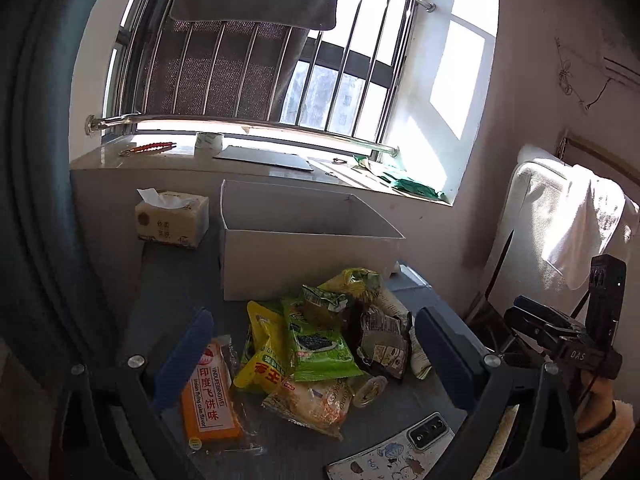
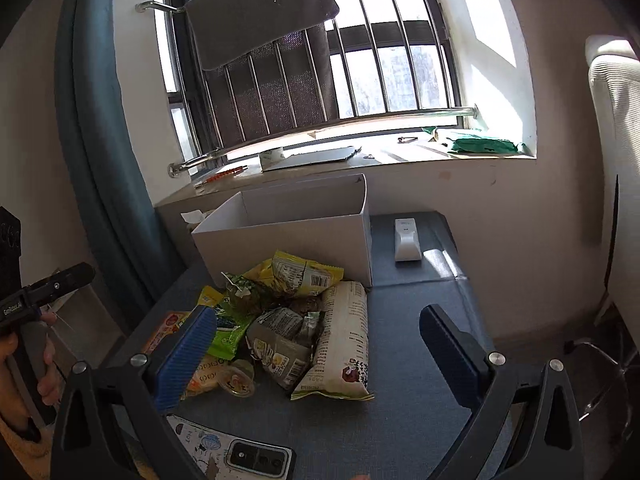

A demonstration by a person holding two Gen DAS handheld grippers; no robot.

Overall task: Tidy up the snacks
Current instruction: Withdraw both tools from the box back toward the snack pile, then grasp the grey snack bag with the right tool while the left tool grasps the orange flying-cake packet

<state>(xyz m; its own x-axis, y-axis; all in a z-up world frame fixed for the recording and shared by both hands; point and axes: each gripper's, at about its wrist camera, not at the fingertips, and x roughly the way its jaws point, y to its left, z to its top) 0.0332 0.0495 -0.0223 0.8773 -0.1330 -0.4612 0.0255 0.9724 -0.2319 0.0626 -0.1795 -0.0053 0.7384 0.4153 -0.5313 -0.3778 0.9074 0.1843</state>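
Observation:
A pile of snack packets lies on the grey table in front of an empty white box (image 1: pixel 304 256) (image 2: pixel 288 236). In the left wrist view I see an orange cracker pack (image 1: pixel 210 400), a yellow bag (image 1: pixel 262 356), a green seaweed bag (image 1: pixel 320 348) and a dark wrapper (image 1: pixel 384 340). In the right wrist view a long pale bag (image 2: pixel 344 344), a grey-green bag (image 2: pixel 284 344) and a small jelly cup (image 2: pixel 238 378) lie nearest. My left gripper (image 1: pixel 316 360) is open above the pile. My right gripper (image 2: pixel 320 352) is open above it too. Both are empty.
A phone in a cartoon case (image 1: pixel 396 452) (image 2: pixel 236 456) lies at the table's near edge. A tissue pack (image 1: pixel 172 218) stands left of the box. A white device (image 2: pixel 406 240) lies right of it. A white chair (image 1: pixel 560 232) stands at the right.

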